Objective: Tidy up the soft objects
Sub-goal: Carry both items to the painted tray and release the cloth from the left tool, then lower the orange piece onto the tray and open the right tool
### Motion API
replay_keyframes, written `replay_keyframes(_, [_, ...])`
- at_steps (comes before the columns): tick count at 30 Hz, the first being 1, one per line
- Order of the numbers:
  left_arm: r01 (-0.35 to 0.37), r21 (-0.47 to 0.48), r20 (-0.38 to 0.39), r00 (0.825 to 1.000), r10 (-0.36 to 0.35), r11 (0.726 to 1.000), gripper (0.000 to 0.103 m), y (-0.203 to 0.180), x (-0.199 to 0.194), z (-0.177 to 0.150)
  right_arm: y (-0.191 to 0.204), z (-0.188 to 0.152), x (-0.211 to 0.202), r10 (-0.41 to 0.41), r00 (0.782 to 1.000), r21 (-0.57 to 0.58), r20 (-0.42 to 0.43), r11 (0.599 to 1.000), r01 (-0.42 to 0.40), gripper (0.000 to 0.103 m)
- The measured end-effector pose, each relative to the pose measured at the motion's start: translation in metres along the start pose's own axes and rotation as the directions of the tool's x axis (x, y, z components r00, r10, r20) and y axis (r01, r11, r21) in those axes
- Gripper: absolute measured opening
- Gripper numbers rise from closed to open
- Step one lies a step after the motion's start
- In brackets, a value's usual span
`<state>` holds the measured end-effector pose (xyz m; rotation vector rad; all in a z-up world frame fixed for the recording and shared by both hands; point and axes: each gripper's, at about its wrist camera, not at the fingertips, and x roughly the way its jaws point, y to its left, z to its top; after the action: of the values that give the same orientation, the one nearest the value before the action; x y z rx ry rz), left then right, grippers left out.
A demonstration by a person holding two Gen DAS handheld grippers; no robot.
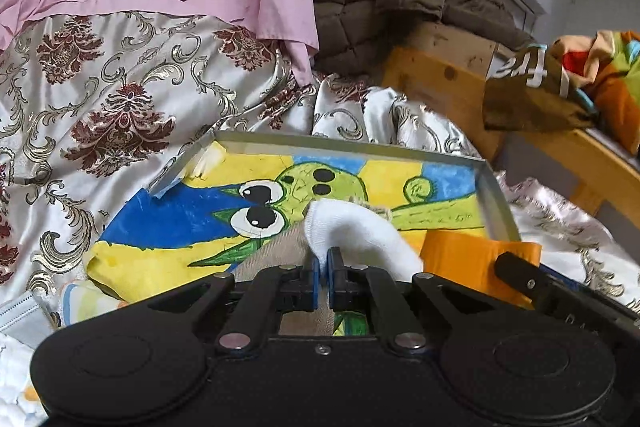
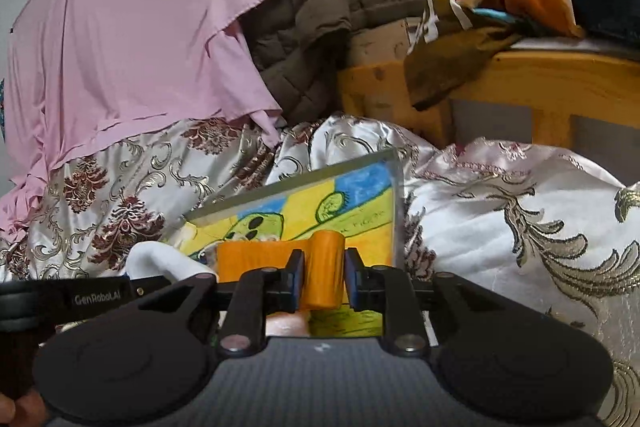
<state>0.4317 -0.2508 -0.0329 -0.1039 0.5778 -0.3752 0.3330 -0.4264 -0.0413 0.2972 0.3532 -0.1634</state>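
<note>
While the left gripper (image 1: 323,261) pinches the edge of a white sock (image 1: 352,231), the right gripper (image 2: 322,277) clamps an orange cloth roll (image 2: 320,267); both items sit over a shallow tray (image 1: 496,195) lined with a cartoon drawing (image 1: 180,215), resting on the patterned satin bedspread (image 1: 100,99), beside a wooden bed frame (image 2: 540,79)

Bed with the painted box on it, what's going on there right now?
A person is sorting soft things over the painted box on the floral bedspread. The left hand-held gripper is shut on a white sock, held above the box. The right hand-held gripper is shut on an orange cloth roll beside it.
</note>
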Motion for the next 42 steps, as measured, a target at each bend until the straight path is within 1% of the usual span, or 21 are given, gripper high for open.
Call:
replay_keyframes(5, [-0.016,0.012,-0.024,1.0,0.017,1.0,0.014,-0.002,0.003,-0.003,-0.002,-0.001,0.002,0.006,1.0,0.0,-0.015,1.0,-0.006,0.037])
replay_keyframes(7, [-0.021,0.008,-0.028,0.999,0.021,1.0,0.014,-0.002,0.002,-0.003,-0.001,0.0,0.002,0.003,1.0,-0.005,-0.017,1.0,-0.003,0.039])
replay_keyframes(9, [-0.026,0.008,-0.032,0.999,0.026,1.0,0.019,-0.002,0.001,-0.003,-0.001,-0.001,0.002,0.008,1.0,-0.007,-0.018,1.0,-0.008,0.04])
replay_keyframes(10, [-0.031,0.008,-0.031,0.999,0.031,0.999,0.026,-0.002,0.0,-0.002,0.0,0.0,0.002,0.009,1.0,-0.009,-0.017,1.0,-0.009,0.043])
replay_keyframes(11, [-0.037,0.009,-0.028,0.999,0.038,0.999,0.034,-0.002,-0.001,-0.002,0.0,0.0,0.001,0.008,1.0,-0.013,-0.016,1.0,-0.008,0.049])
replay_keyframes(16, [-0.048,0.033,-0.027,0.998,0.049,0.998,0.043,0.001,-0.006,-0.004,0.001,0.0,0.0,0.013,1.0,-0.022,-0.021,1.0,-0.013,0.056])
replay_keyframes(19, [-0.06,0.051,-0.035,0.997,0.062,0.997,0.047,0.002,-0.007,-0.006,0.001,-0.001,0.0,0.009,1.0,-0.029,-0.025,1.0,-0.01,0.058])
replay_keyframes(21, [-0.062,0.059,-0.04,0.997,0.064,0.996,0.053,0.003,-0.008,-0.007,0.002,-0.002,0.0,0.008,1.0,-0.03,-0.027,1.0,-0.008,0.06])
replay_keyframes(22, [-0.061,0.059,-0.041,0.997,0.064,0.996,0.06,0.004,-0.009,-0.008,0.002,-0.002,0.001,0.009,0.999,-0.032,-0.032,0.999,-0.01,0.062])
replay_keyframes(23, [-0.061,0.058,-0.042,0.997,0.064,0.996,0.062,0.006,-0.01,-0.009,0.002,-0.002,0.001,0.009,0.999,-0.032,-0.034,0.999,-0.01,0.063])
replay_keyframes(25, [-0.056,0.053,-0.045,0.997,0.058,0.997,0.063,0.009,-0.012,-0.01,0.004,-0.003,0.001,0.007,0.999,-0.04,-0.039,0.999,-0.009,0.063])
replay_keyframes(27, [-0.049,0.046,-0.047,0.998,0.051,0.998,0.066,0.012,-0.014,-0.011,0.005,-0.004,0.001,0.005,0.999,-0.047,-0.041,0.999,-0.007,0.064])
replay_keyframes(29, [-0.054,0.043,-0.044,0.997,0.056,0.998,0.071,0.013,-0.015,-0.012,0.006,-0.004,0.002,0.005,0.999,-0.053,-0.045,0.999,-0.007,0.067])
replay_keyframes(31, [-0.058,0.042,-0.042,0.997,0.06,0.997,0.074,0.015,-0.016,-0.013,0.007,-0.006,0.003,0.003,0.999,-0.065,-0.049,0.998,-0.007,0.067])
replay_keyframes(35, [-0.053,0.033,-0.042,0.998,0.054,0.998,0.077,0.016,-0.018,-0.014,0.012,-0.009,0.006,-0.016,0.999,-0.106,-0.047,0.994,0.011,0.068])
replay_keyframes(38, [-0.041,0.024,-0.039,0.998,0.041,0.999,0.078,0.018,-0.019,-0.015,0.017,-0.012,0.009,-0.029,0.998,-0.137,-0.049,0.99,0.022,0.068])
replay_keyframes(42, [-0.043,0.021,-0.045,0.998,0.044,0.999,0.078,0.02,-0.018,-0.018,0.02,-0.016,0.012,-0.035,0.998,-0.16,-0.057,0.987,0.026,0.069])
